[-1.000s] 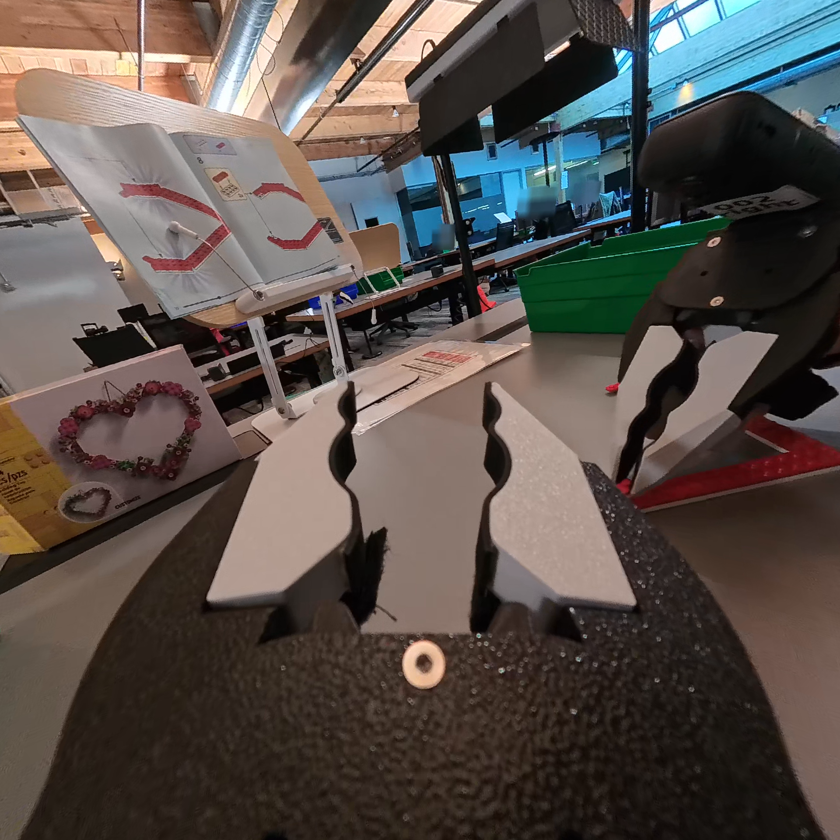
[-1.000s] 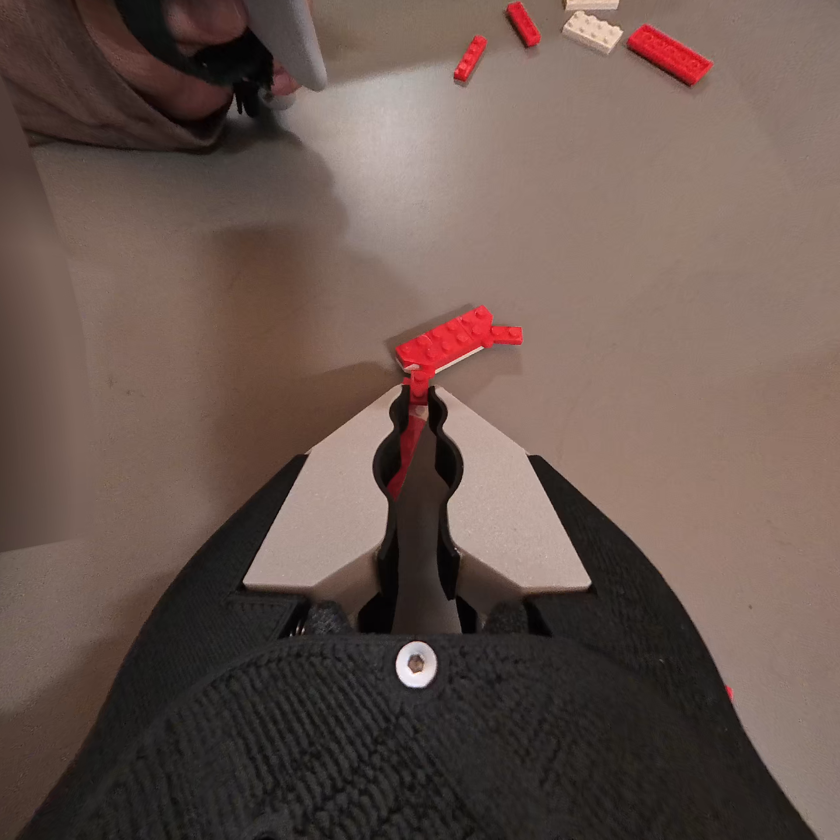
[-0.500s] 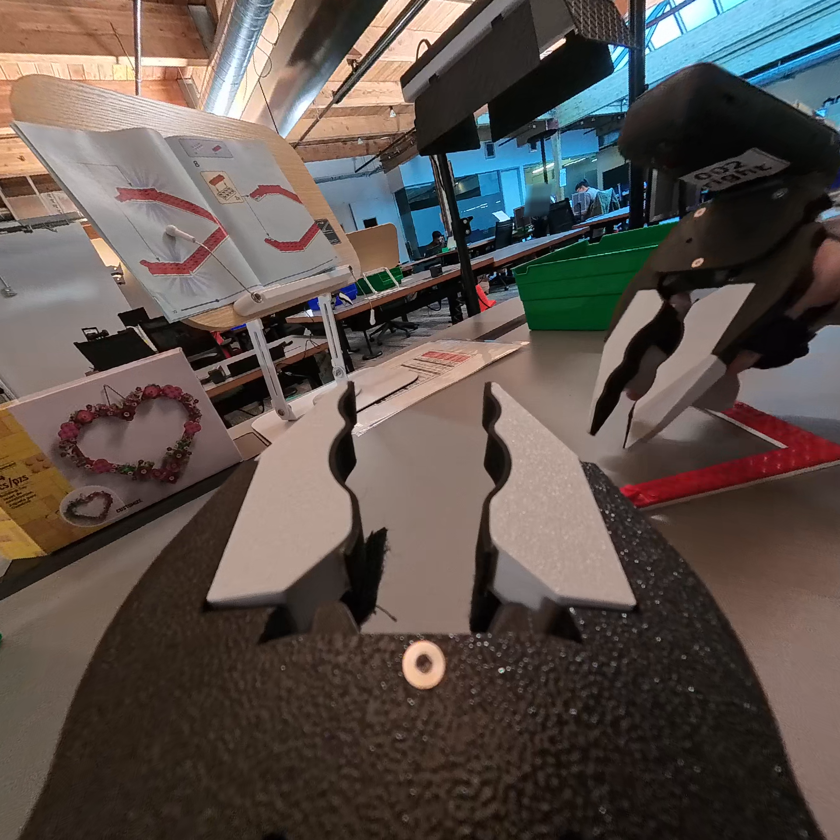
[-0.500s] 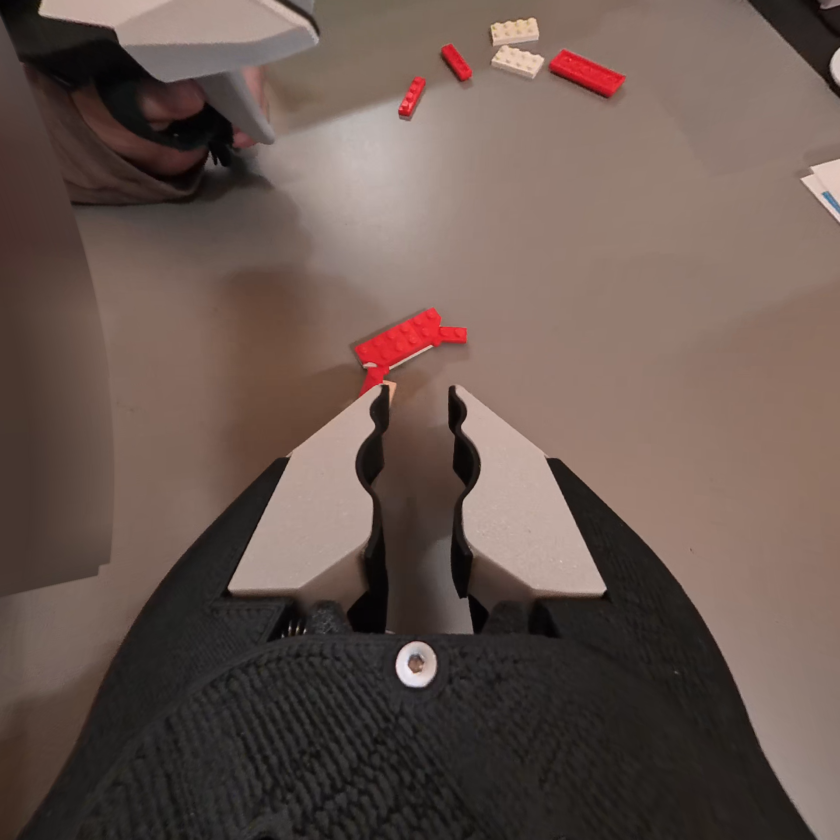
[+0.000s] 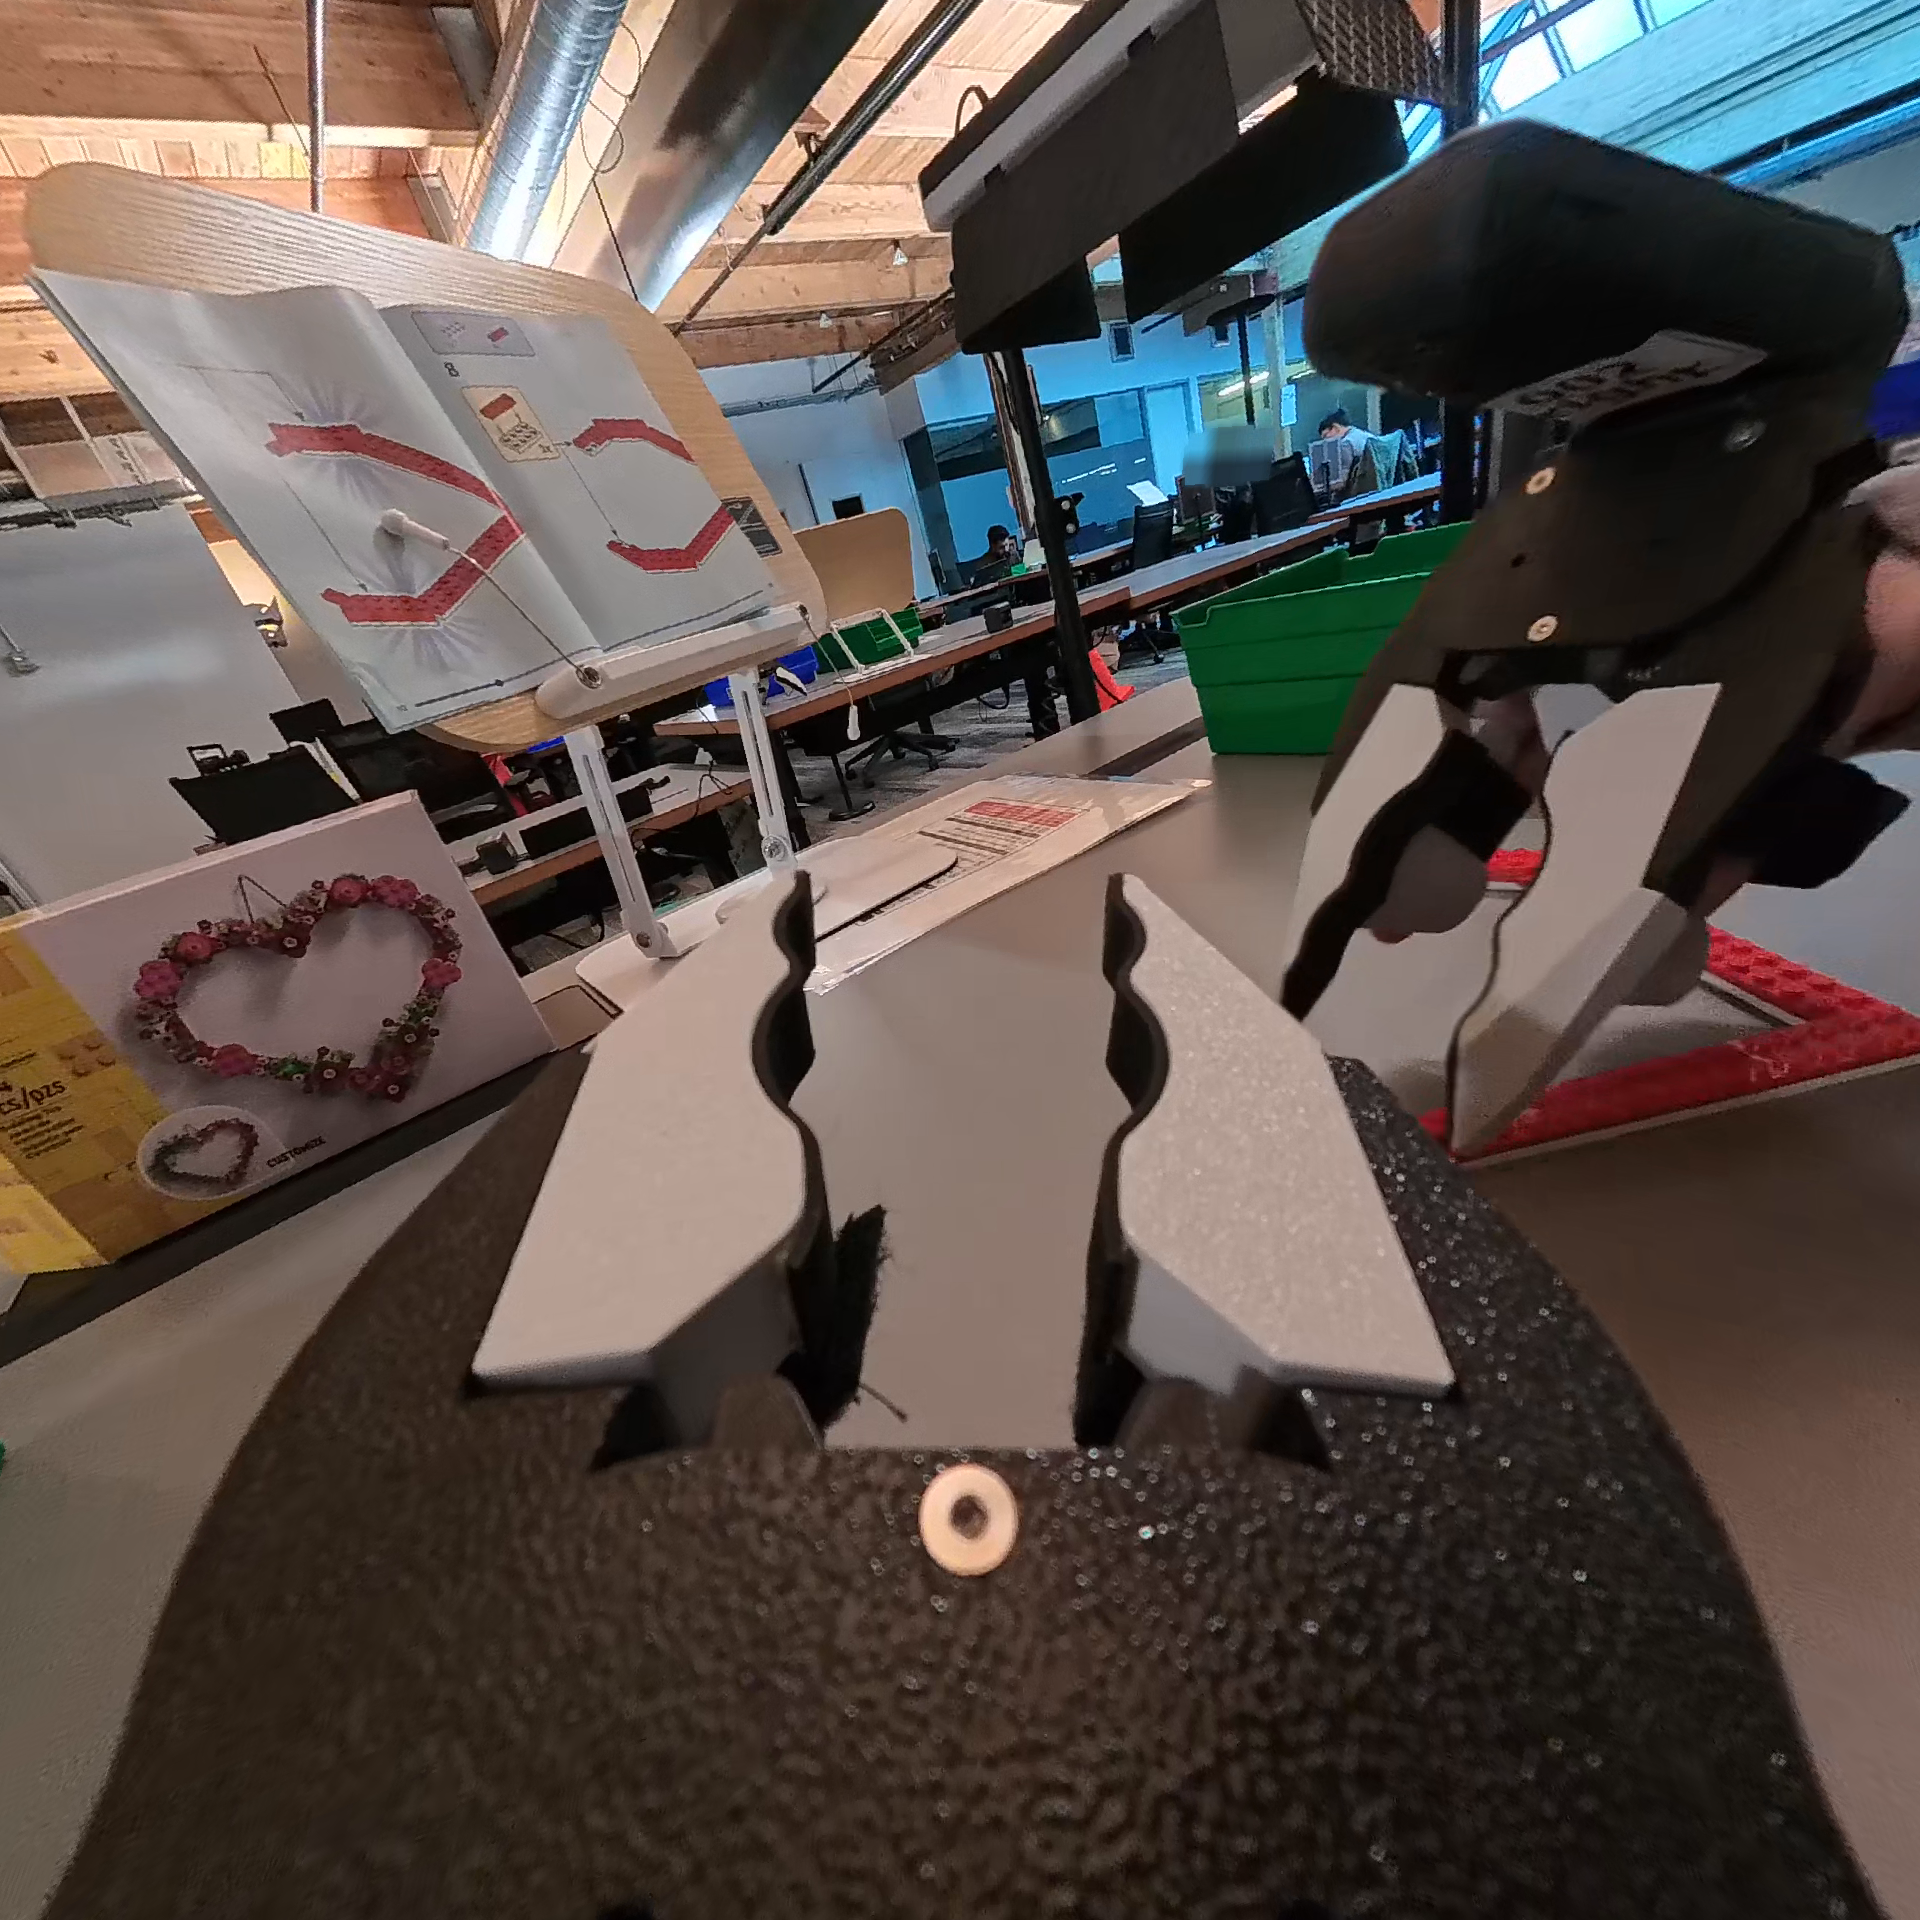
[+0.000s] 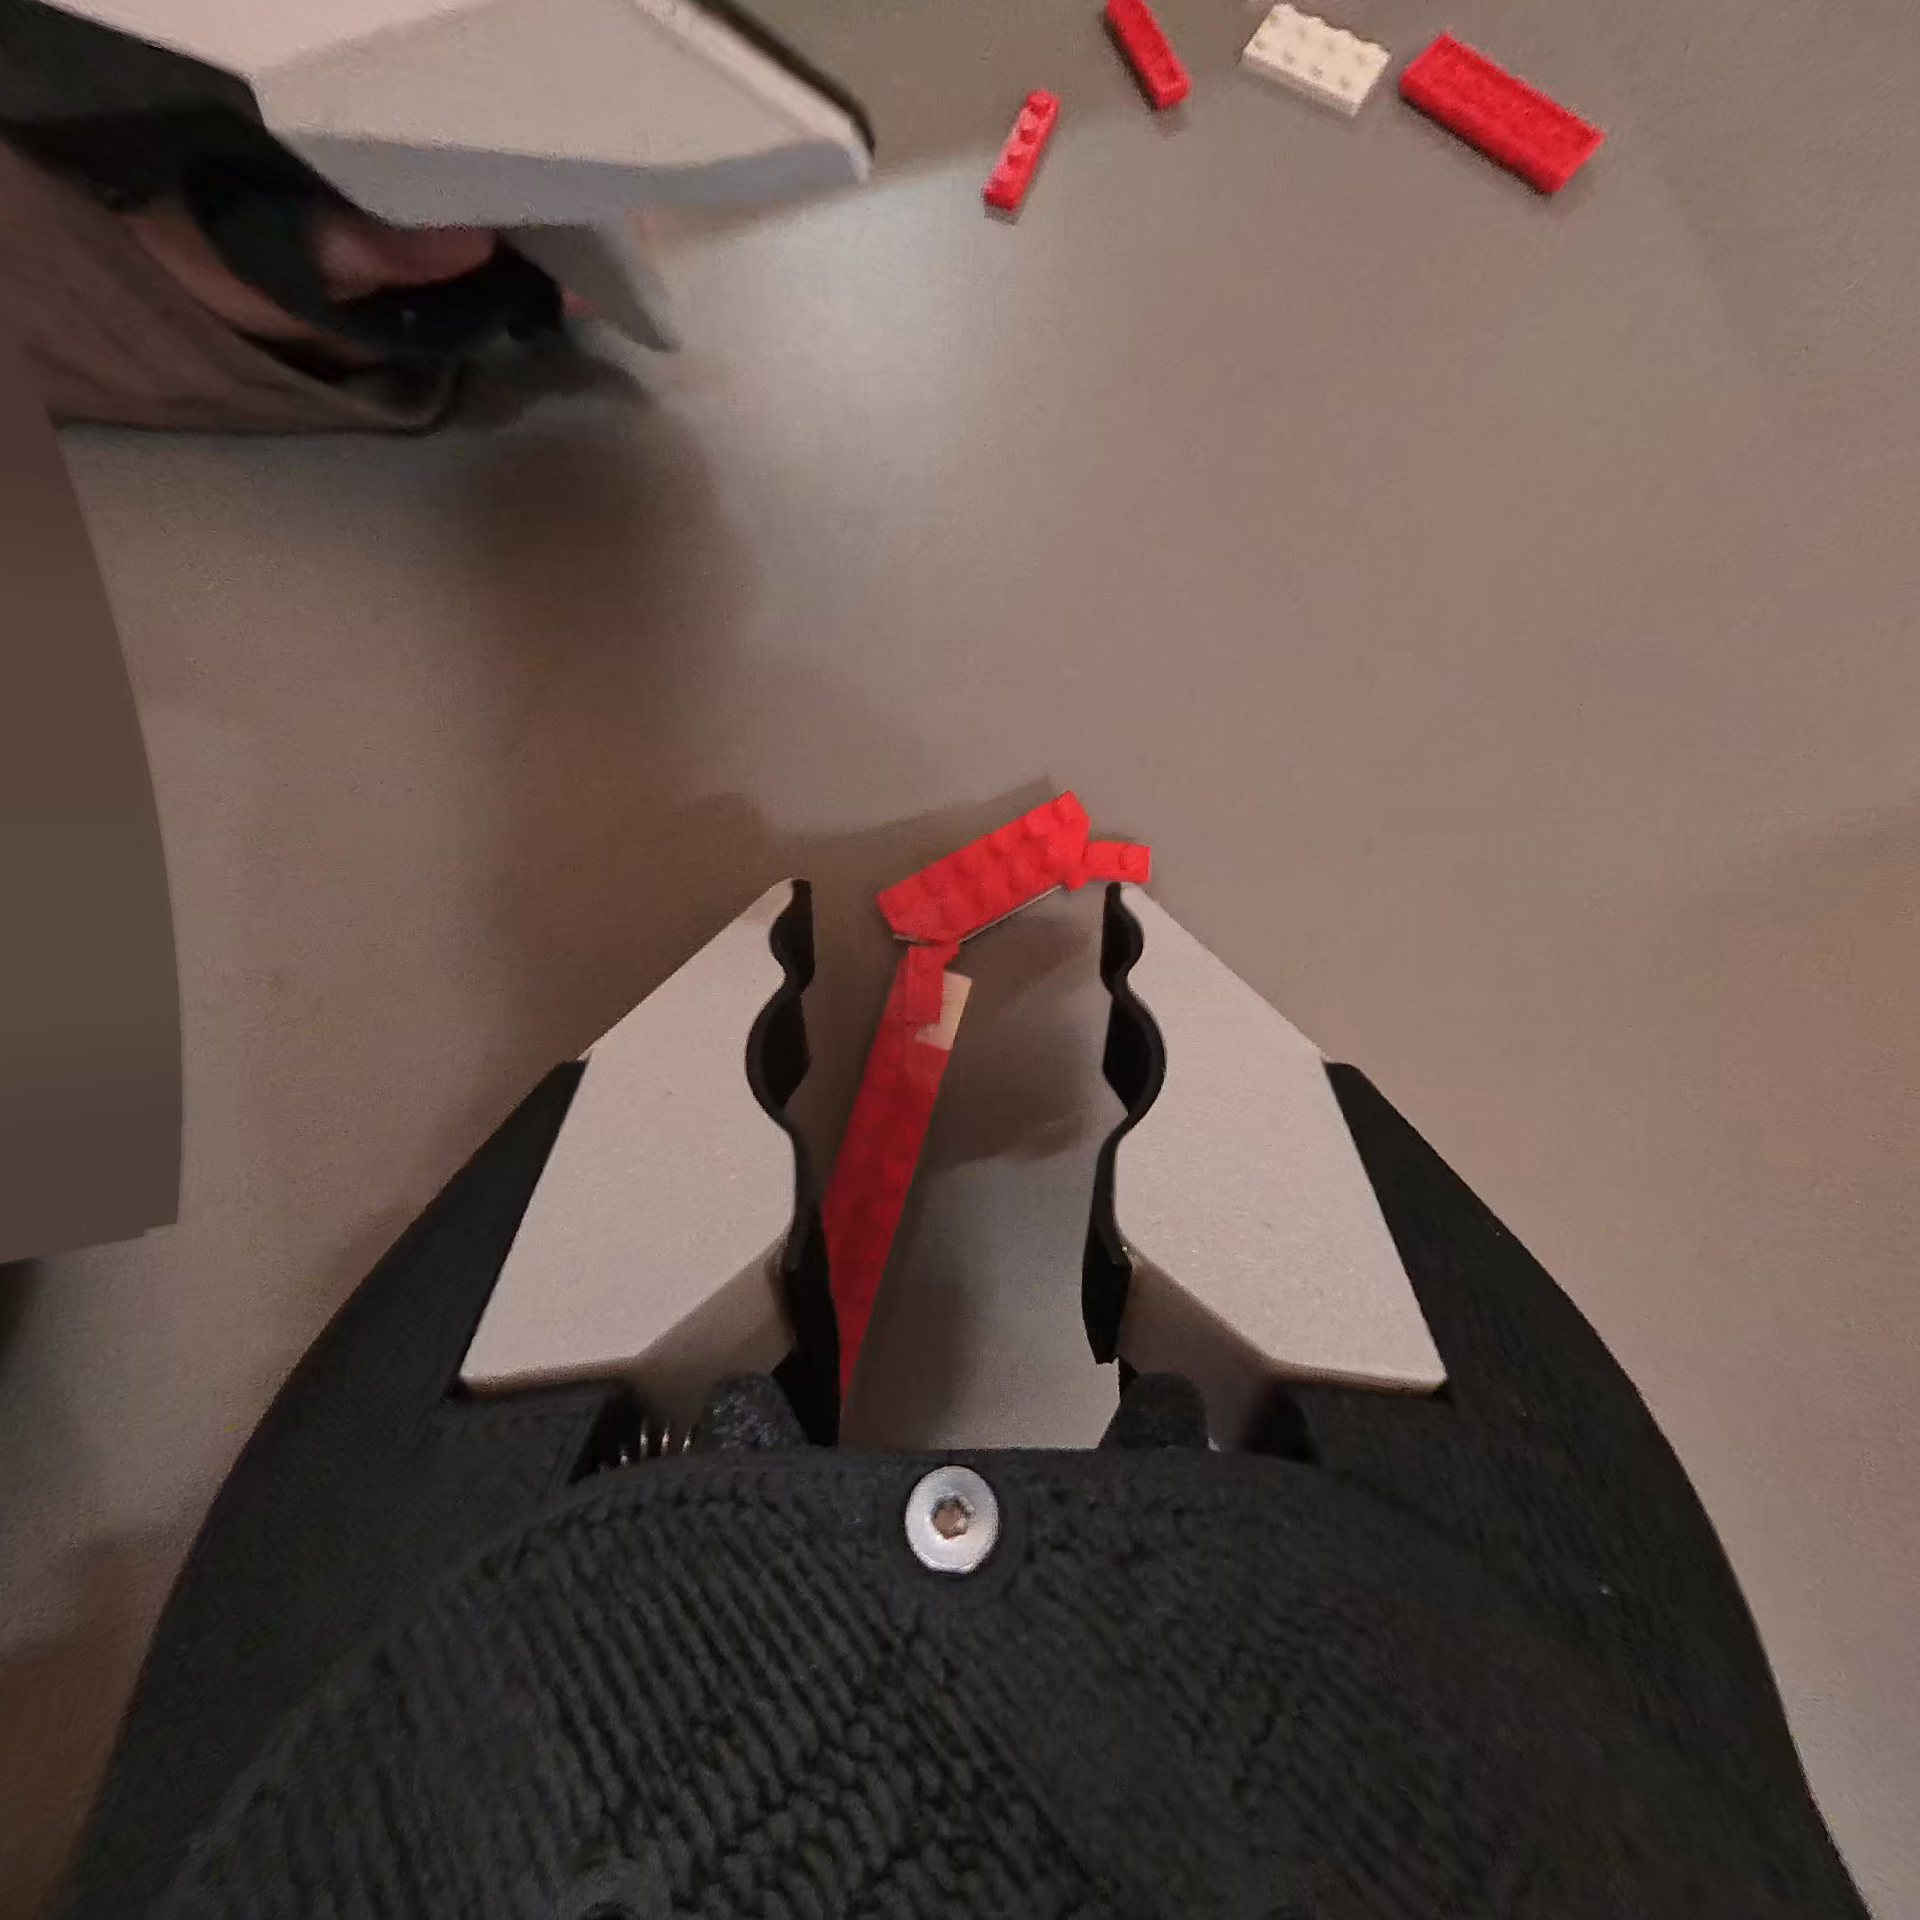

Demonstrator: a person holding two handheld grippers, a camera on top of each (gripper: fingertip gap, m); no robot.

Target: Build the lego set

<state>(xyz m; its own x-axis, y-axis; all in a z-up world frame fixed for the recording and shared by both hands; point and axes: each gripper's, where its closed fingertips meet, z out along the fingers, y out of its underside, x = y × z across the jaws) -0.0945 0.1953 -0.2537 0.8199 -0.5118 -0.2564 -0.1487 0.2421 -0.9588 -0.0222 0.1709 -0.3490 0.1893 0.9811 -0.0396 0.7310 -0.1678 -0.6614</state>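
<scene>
The grey desk (image 6: 1351, 540) filled both views, with an open instruction booklet (image 5: 416, 499) on a stand at the upper left of the left wrist view, a boxed set (image 5: 239, 1029) at mid left and green bins (image 5: 1299, 665) at upper right. The left gripper (image 5: 956, 935) sat low at centre frame, released and empty, while the right gripper (image 6: 956, 914) hung spread wide over the red lego frame (image 6: 894, 1122), one strip running up between its fingers without being clamped. Loose red bricks (image 6: 1496, 125) and a white brick (image 6: 1314, 57) lay at the upper right of the right wrist view.
</scene>
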